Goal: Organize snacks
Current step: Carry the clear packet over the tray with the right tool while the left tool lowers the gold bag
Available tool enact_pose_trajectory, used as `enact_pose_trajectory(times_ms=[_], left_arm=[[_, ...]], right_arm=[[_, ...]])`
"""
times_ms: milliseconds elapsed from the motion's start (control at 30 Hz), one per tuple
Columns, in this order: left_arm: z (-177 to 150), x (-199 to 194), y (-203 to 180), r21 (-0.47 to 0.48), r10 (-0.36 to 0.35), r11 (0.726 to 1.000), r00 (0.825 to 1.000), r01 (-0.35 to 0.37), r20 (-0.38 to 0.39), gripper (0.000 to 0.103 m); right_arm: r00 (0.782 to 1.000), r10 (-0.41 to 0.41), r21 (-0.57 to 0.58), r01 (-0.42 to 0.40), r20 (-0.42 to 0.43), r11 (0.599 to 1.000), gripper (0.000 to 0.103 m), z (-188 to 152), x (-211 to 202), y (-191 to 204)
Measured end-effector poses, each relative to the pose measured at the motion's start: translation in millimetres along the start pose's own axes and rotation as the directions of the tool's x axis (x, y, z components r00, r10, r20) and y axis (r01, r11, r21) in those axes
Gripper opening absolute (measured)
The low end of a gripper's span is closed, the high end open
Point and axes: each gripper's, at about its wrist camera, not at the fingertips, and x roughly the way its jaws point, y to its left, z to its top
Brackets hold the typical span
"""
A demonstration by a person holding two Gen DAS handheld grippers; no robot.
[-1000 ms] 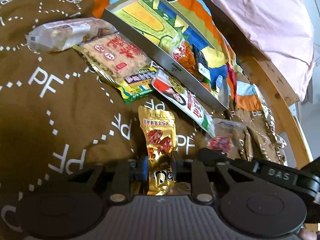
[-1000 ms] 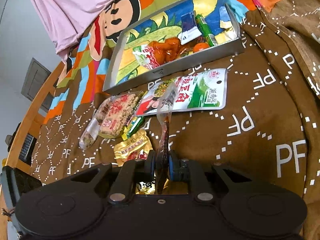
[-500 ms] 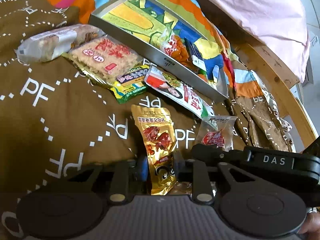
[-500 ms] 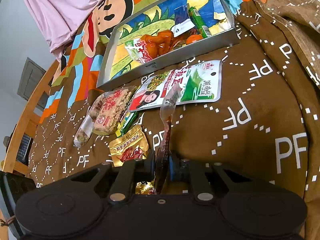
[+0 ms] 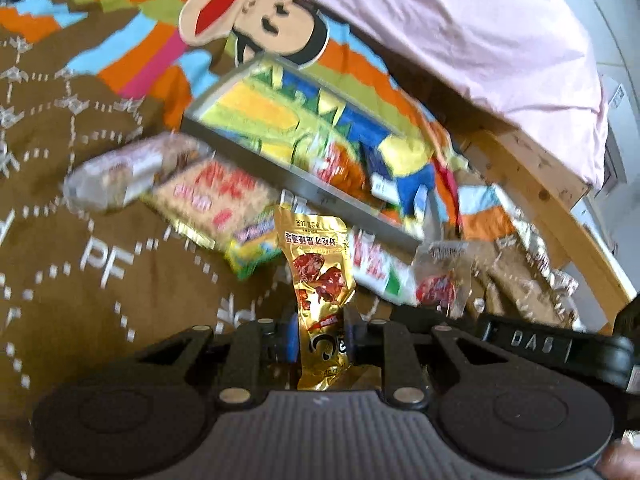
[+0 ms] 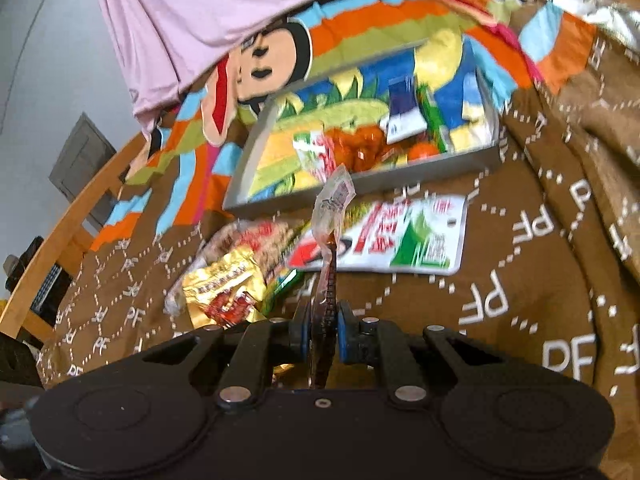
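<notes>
1. The left hand-held gripper (image 5: 320, 338) is seen clenched on a gold snack packet (image 5: 320, 284); the packet's lower part is pinched between the blue pads, and its printed upper part stands up in front of the fingers, clear of the bed.
2. The right hand-held gripper (image 6: 323, 338) is clenched on a thin clear packet with dark contents (image 6: 330, 240) — the packet is held edge-on, rising upright from the pads, its crinkled top tilted slightly to the right.
3. In the left wrist view the right hand-held gripper is partly seen at the lower right, with its clear packet shown beside the gold one.
4. A brown blanket printed with white "PF" letters (image 6: 520, 312) is spread over the bed, and a colourful cartoon-monkey cloth (image 5: 256, 28) lies beyond it.
5. A grey tray (image 6: 400, 178) is set on the bed at the far side of the loose snacks; orange-red snacks, a blue-and-white packet and a green item are gathered toward its right end in the right wrist view.
6. Just before the tray, a flat white, red and green packet (image 6: 404, 240) lies on the blanket.
7. To its left a biscuit packet with red lettering (image 5: 212, 196) is overlapped by a clear wrapped roll (image 5: 124, 172) — a yellow-green packet (image 5: 252, 248) is tucked under the biscuit packet's near edge.
8. A pink sheet (image 5: 460, 20) and a wooden bed rail (image 5: 540, 200) are seen at the far edge.
</notes>
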Motion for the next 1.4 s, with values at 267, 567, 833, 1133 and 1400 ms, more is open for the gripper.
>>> enact_pose_trajectory(times_ms=[267,567,833,1133,1400], left_arm=[[45,10,-17,0.043,-0.018,0.999,0.998,0.015,0.066,0.023],[111,53,-21,-0.049,-0.036,0.998,0.995,0.04,0.089,0.023],[152,120,-52,0.016,-0.045,0.999,0.997,0.045,0.064,0.023],[166,179,-72,0.089,-0.033,0.996,0.999,0.032,0.006,0.023],[171,214,-67,0.103,0.032,0.994,0.997,-0.025,-0.068,0.023]], right_arm=[[0.989,-0.027,0.002,0.027,0.144,1.0,0.014,36,-10,-5],[0.927,-0.102,-0.031,0.121,0.361,0.992,0.014,93,0,-32],[0.898,-0.163,-0.031,0.193,0.408,0.981,0.014,132,43,-63],[0.891,-0.223,-0.004,0.245,0.395,0.97,0.014,141,86,-92],[0.904,-0.232,-0.021,0.256,0.359,0.966,0.015,142,112,-90]])
